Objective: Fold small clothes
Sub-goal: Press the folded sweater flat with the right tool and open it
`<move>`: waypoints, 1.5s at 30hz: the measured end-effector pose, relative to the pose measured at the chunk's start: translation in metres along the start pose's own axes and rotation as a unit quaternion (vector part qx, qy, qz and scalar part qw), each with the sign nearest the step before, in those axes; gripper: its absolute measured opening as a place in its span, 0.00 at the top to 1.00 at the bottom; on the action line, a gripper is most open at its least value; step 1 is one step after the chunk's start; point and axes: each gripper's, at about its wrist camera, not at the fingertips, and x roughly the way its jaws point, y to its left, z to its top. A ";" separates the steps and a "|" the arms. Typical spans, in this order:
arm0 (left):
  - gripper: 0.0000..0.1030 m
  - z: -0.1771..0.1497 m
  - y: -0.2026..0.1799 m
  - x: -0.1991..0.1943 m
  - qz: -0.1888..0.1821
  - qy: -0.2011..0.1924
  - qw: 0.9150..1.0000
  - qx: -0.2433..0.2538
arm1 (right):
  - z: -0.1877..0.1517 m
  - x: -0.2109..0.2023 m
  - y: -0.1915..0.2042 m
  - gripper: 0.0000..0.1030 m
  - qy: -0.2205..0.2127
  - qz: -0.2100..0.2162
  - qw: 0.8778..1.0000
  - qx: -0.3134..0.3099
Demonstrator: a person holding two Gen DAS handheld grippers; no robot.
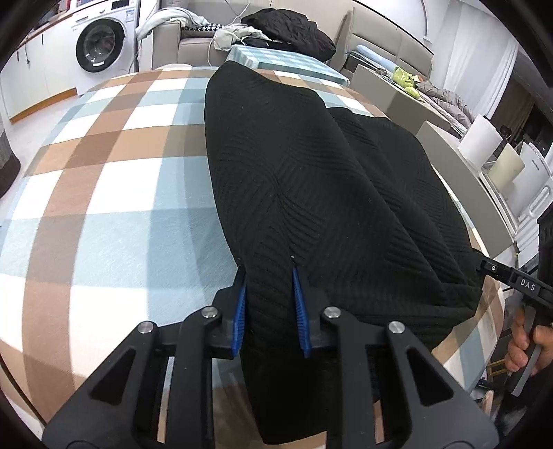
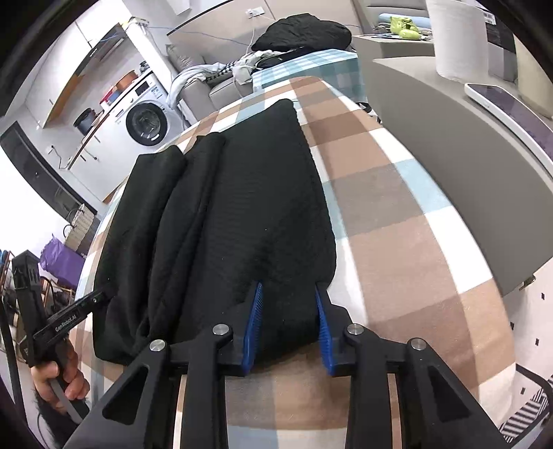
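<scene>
Two wrist views over a desk (image 1: 103,207) w/ a brown, white & pale-blue checked cloth; a black ribbed garment (image 1: 311,172) lies on it, partly folded lengthwise, stretching straight ahead of both claws.

Left claw (image 1: 269,273): narrow gap, near hem of the garment bunched between its blue pads (image 1: 242,304), fabric touching both; garment spreads ahead & to the right of this claw; at far right a hand (image 1: 525,342) holds the other tool's handle.

Right claw (image 2: 288,288): also narrow, the garment's near right corner sits between its pads (image 2: 254,311); left pad against the fabric, right pad at the fabric's edge, can't tell if it presses; folds of the garment (image 2: 193,224) run ahead & to the left of this claw, bare checked cloth (image 2: 397,224) to the right; a hand (image 2: 58,376) grips the left tool at lower left.

Beyond, past the claws: washing machine (image 1: 100,45), sofa w/ dark bundle of clothes (image 2: 304,32), grey surface w/ a paper roll (image 2: 461,38).
</scene>
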 end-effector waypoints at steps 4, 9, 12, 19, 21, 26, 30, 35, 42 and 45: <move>0.79 -0.020 0.013 -0.020 0.009 -0.008 1.000 0.003 | -0.017 -0.005 0.011 0.71 0.006 0.013 1.000 -0.019; 0.79 -0.042 0.028 -0.045 0.028 -0.017 0.999 0.014 | -0.035 -0.006 0.026 0.71 0.014 0.035 0.998 -0.050; 0.78 -0.049 0.036 -0.057 0.040 -0.030 0.999 0.012 | -0.038 -0.004 0.035 0.71 0.018 0.040 0.996 -0.080; 0.64 -0.046 0.044 -0.098 0.039 -0.094 0.995 -0.024 | -0.023 -0.026 0.021 0.59 -0.007 0.039 0.998 -0.048; 0.47 -0.044 0.042 -0.108 0.031 -0.113 0.993 -0.029 | -0.020 -0.035 0.029 0.59 -0.026 0.045 0.997 -0.060; 0.40 -0.041 0.024 -0.109 -0.001 -0.111 0.994 -0.012 | -0.024 -0.027 0.067 0.59 -0.015 0.093 0.991 -0.096; 0.33 -0.051 0.008 -0.101 -0.022 -0.104 0.994 -0.014 | -0.032 0.001 0.095 0.59 0.023 0.128 0.986 -0.109; 0.33 -0.064 -0.011 -0.084 -0.026 -0.075 0.997 0.019 | -0.036 0.032 0.111 0.59 0.055 0.161 0.979 -0.107; 0.33 -0.069 -0.017 -0.079 -0.027 -0.061 0.997 0.042 | -0.028 0.023 0.131 0.95 -0.016 0.172 0.974 -0.149; 0.29 -0.071 -0.016 -0.078 -0.037 -0.051 0.997 0.048 | -0.020 0.009 0.130 0.95 -0.043 0.132 0.978 -0.153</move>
